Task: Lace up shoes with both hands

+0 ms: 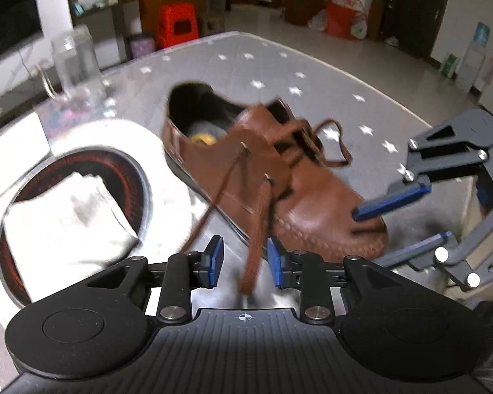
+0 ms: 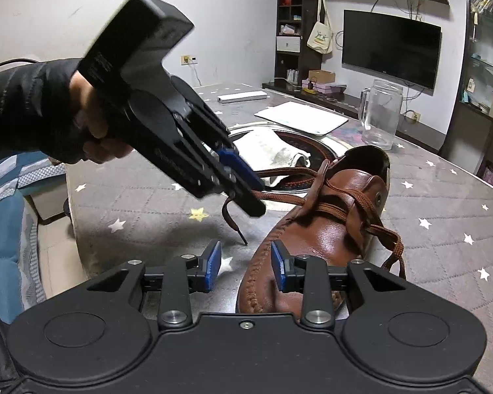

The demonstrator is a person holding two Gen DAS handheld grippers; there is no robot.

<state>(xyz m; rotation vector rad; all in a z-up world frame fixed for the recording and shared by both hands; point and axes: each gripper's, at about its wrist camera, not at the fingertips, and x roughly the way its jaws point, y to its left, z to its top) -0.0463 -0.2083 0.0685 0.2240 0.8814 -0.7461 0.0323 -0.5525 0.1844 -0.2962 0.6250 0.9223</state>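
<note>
Limp brown woven lace (image 1: 258,229) hangs btwn your left gripper's (image 1: 243,257) spread pads; pinch near tip. Right gripper (image 2: 245,264) spread by slick brown leather shoe's (image 2: 315,239) toe.

A grey quilted table cover with white stars (image 2: 443,197) carries a brown leather lace-up shoe (image 2: 328,229), a clear glass mug (image 2: 381,115), a white paper sheet (image 2: 302,118) and a crumpled white cloth (image 2: 272,151) on a round inset burner (image 1: 128,177).
</note>
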